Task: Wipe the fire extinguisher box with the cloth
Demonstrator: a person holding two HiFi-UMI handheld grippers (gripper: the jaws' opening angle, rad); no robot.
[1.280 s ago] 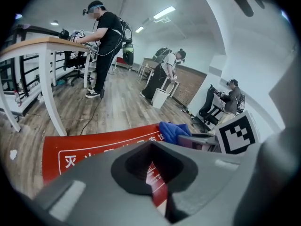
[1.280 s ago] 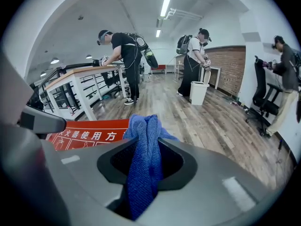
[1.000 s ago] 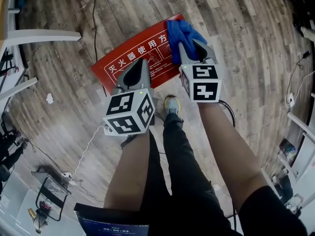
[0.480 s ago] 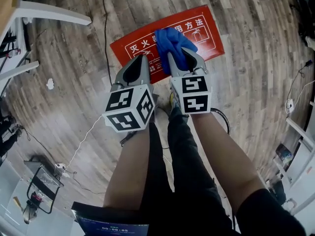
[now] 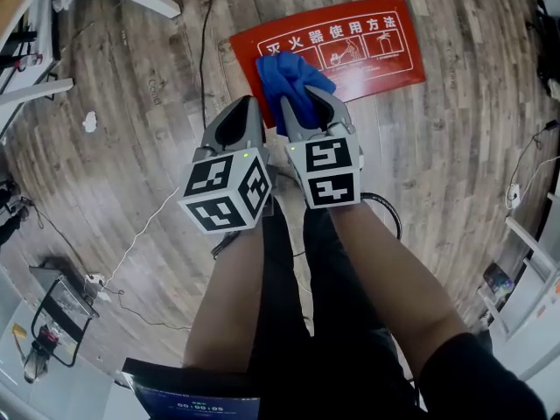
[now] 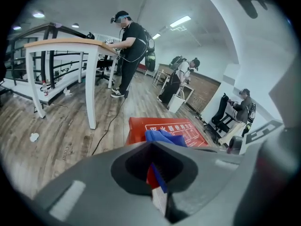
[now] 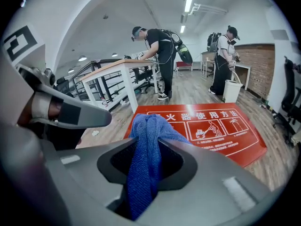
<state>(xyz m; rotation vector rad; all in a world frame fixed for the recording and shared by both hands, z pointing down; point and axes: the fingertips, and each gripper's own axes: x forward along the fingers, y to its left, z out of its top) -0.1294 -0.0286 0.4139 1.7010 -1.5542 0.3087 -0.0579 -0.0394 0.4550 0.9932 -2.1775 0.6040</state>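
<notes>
Bright overhead strip lights (image 7: pixel 189 1); soft shadows; heavy fisheye warp at edges.

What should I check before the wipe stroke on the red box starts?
1. Cloth held: ok, right gripper is shut on the blue cloth.
2. Box reachable: ok, the red box lies flat on the floor, under and beyond the cloth.
3. Cloth touching box: cannot tell.
4. Left gripper free: ok, jaws together, nothing held.
5. Black cable off the box: ok, it lies on the floor to its left.
</notes>
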